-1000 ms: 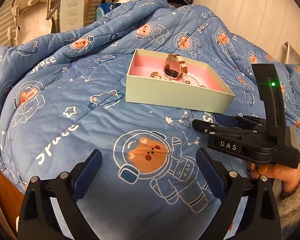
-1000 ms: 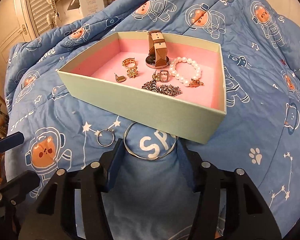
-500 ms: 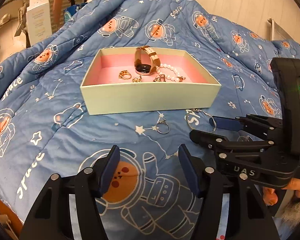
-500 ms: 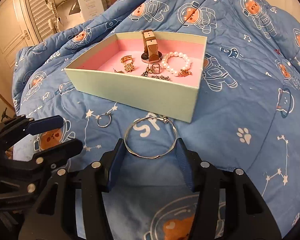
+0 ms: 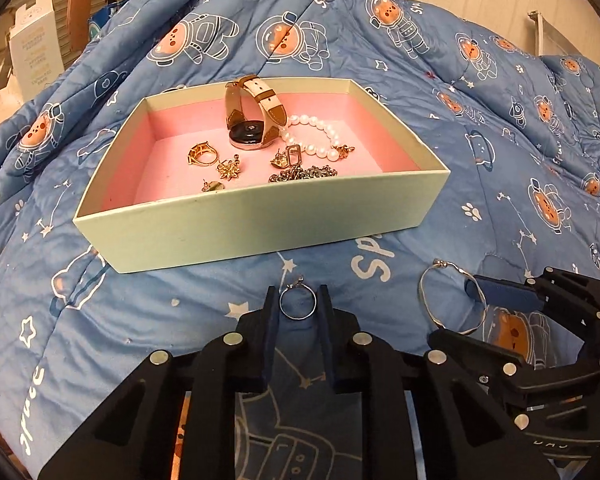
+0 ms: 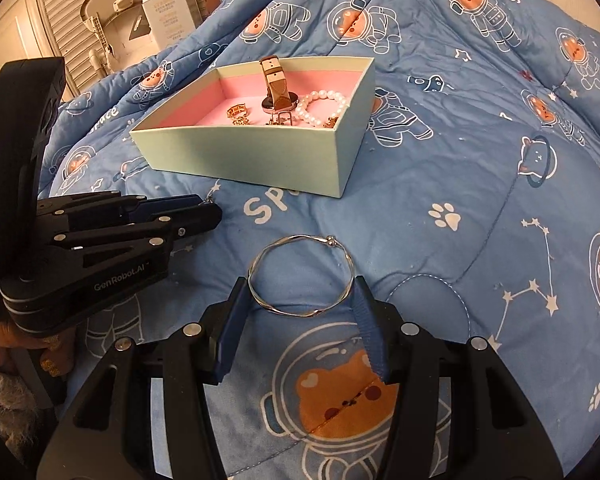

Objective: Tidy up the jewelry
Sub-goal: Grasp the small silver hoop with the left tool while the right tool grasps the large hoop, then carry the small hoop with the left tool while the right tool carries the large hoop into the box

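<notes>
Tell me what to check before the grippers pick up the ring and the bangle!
1. Ring between left gripper fingers: ok.
2. Bangle between right gripper fingers: ok.
3. Left fingers squeezing the ring yet: cannot tell, they look very near it.
4. Right fingers squeezing the bangle yet: cannot tell, they sit at its sides.
5. Box open on top: ok.
6. Bare pink floor left in the box: ok, at its left end.
</notes>
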Demonstrator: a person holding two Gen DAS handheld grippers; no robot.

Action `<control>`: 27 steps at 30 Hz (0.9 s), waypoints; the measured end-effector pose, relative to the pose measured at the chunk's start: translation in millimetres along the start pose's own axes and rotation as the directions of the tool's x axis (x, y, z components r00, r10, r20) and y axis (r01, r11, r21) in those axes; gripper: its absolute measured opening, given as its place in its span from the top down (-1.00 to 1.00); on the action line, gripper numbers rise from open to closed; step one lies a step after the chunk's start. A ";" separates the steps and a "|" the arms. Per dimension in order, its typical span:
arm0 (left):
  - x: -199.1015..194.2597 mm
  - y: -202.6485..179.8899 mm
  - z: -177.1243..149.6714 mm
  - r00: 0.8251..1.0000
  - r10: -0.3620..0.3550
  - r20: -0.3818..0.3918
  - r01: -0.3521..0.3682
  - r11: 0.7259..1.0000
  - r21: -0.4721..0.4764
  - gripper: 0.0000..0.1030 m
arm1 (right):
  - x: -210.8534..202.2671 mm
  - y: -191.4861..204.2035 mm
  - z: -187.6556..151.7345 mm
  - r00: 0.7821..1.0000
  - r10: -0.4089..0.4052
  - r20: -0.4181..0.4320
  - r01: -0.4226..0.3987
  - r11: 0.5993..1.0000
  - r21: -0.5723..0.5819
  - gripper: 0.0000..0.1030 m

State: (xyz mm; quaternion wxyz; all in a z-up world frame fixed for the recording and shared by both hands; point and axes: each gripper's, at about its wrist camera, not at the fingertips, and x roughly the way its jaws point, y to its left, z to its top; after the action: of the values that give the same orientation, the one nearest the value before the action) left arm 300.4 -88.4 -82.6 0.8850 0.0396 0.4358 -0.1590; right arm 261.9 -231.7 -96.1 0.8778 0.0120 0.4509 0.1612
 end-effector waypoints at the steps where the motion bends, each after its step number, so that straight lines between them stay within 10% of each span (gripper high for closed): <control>1: -1.0 0.3 -1.2 1.000 -0.003 0.003 0.003 1.000 -0.002 0.65 | 0.1 0.2 -0.3 1.000 -0.001 0.001 0.001 1.000 0.000 -0.02; 27: -79.5 26.2 -45.1 0.993 -0.053 0.108 0.068 0.988 -0.138 0.65 | -34.2 24.1 9.9 0.982 0.180 0.065 -0.178 0.983 -0.037 -0.02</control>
State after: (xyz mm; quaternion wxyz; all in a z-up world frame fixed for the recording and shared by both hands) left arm 229.2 -34.6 -49.8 0.9019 -0.0448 0.4002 -0.1563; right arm 244.8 -217.7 -59.4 0.8748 0.0444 0.4152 0.2458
